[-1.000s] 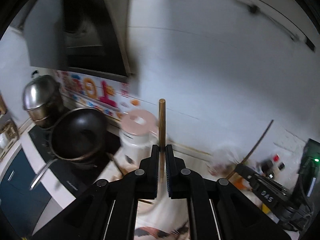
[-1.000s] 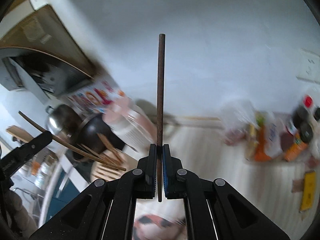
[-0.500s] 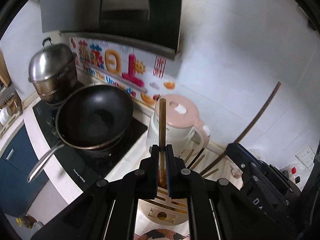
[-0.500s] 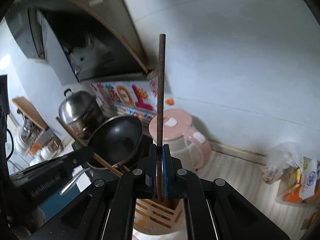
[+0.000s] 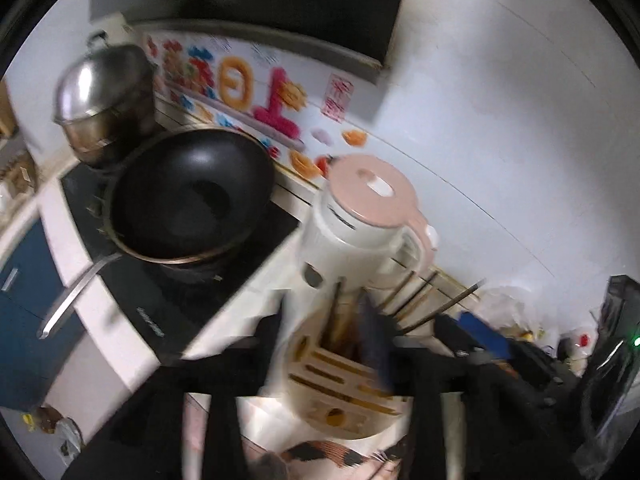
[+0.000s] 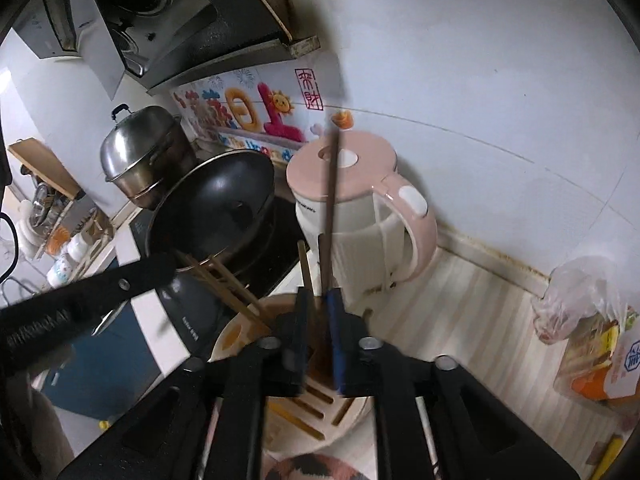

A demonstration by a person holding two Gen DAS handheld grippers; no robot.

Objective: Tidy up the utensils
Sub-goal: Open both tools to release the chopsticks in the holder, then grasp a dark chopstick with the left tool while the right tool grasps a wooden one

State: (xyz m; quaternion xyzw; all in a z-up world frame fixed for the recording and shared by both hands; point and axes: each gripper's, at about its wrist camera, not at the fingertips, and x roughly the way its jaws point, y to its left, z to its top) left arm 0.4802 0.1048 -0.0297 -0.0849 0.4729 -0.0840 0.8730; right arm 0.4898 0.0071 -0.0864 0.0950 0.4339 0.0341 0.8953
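Left gripper (image 5: 324, 344): your jaws stand wide apart, holding nothing, straddling the holder.
Right gripper (image 6: 318, 332): parted slightly; the dark chopstick (image 6: 331, 208) leans at 12 o'clock between the pads (grip uncertain, probably let go).
Utensil holder (image 6: 344, 412): right below both grippers, its slots keeping sticks upright.
Other chopsticks (image 6: 224, 280): fanned toward 10 o'clock.

Left gripper (image 5: 326, 344) blurred, jaws spread wide, nothing clamped. Right gripper (image 6: 319, 332) jaws parted, pointing forward-down; left gripper body visible at left edge.
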